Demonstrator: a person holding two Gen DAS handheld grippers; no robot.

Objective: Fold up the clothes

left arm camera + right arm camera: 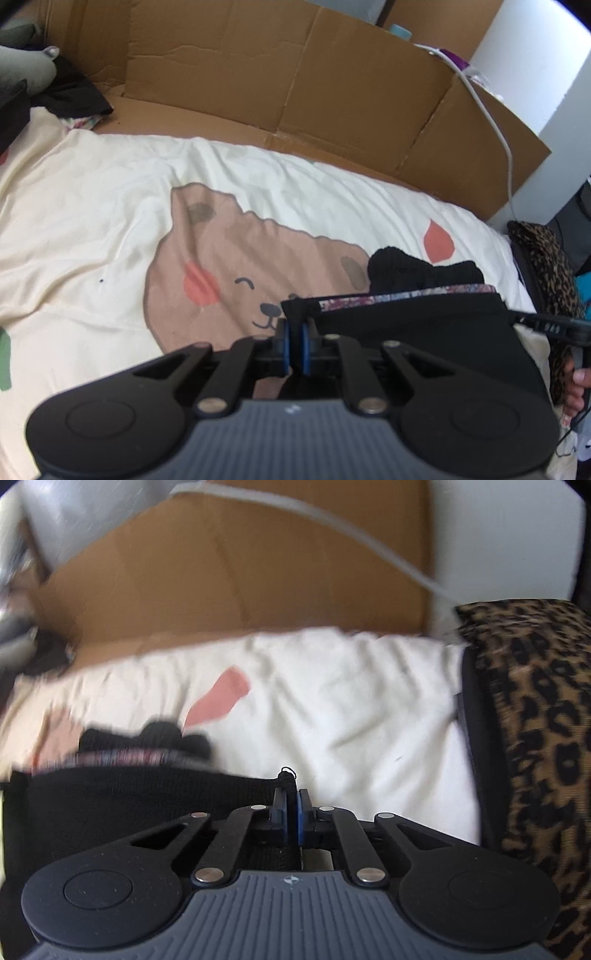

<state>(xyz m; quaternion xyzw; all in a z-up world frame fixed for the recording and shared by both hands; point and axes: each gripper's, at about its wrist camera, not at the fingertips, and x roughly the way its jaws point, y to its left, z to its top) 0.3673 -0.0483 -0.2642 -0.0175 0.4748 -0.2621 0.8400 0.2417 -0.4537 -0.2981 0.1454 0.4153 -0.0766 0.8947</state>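
Note:
A black garment (pixel 413 325) with a floral lining strip (pixel 402 295) is stretched between my two grippers above a cream bedspread (pixel 92 206) printed with a bear. My left gripper (pixel 294 332) is shut on the garment's left corner, its blue pads pinching the black cloth. In the right wrist view the same black garment (pixel 122 801) runs off to the left, and my right gripper (pixel 290 805) is shut on its right corner, a small thread loop poking above the pads. More of the black cloth lies bunched (pixel 417 269) on the bed behind the held edge.
Brown cardboard (pixel 295 85) walls the far side of the bed, with a white cable (pixel 495 122) draped over it. A leopard-print fabric (pixel 539 709) lies at the bed's right edge. Dark clothes (pixel 70 92) are piled at the far left. A person's hand (pixel 576 387) shows at the right.

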